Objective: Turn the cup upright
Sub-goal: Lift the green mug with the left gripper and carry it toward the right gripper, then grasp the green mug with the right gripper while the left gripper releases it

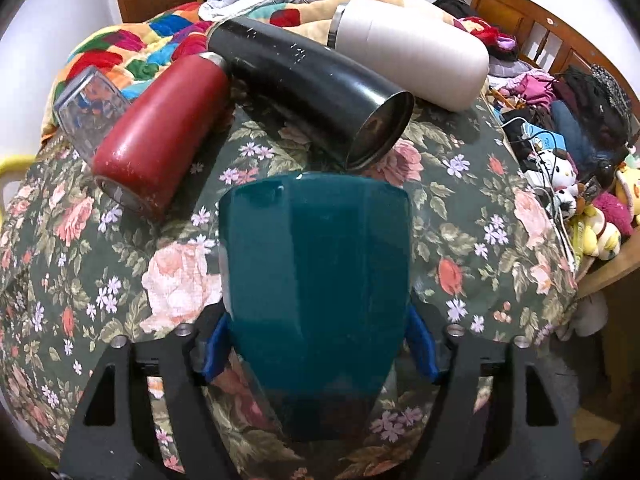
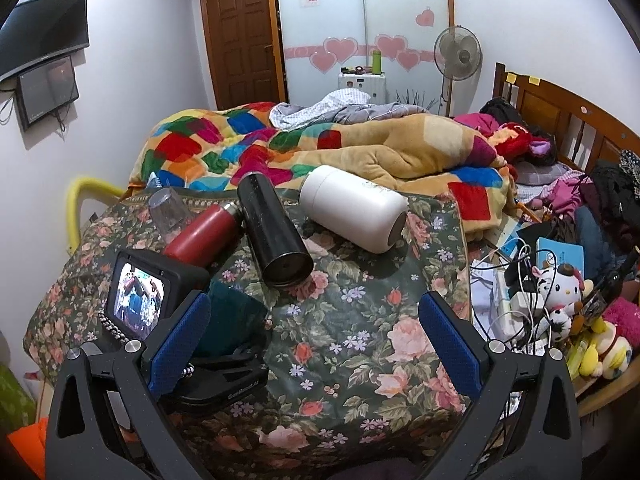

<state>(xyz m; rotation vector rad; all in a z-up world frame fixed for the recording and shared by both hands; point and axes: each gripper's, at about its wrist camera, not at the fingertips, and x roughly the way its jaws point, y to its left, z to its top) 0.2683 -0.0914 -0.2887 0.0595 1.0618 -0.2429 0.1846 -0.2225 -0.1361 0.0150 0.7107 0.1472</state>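
A teal cup fills the middle of the left wrist view, lying along the fingers with its far end pointing away over the floral cloth. My left gripper is shut on it, with the blue pads pressed on both sides. The cup also shows in the right wrist view, behind the left blue finger. My right gripper is open and empty, held above the floral cloth to the right of the cup.
On the cloth beyond lie a red bottle, a black flask, a white flask and a clear glass. A colourful blanket lies behind. Cables and plush toys crowd the right edge.
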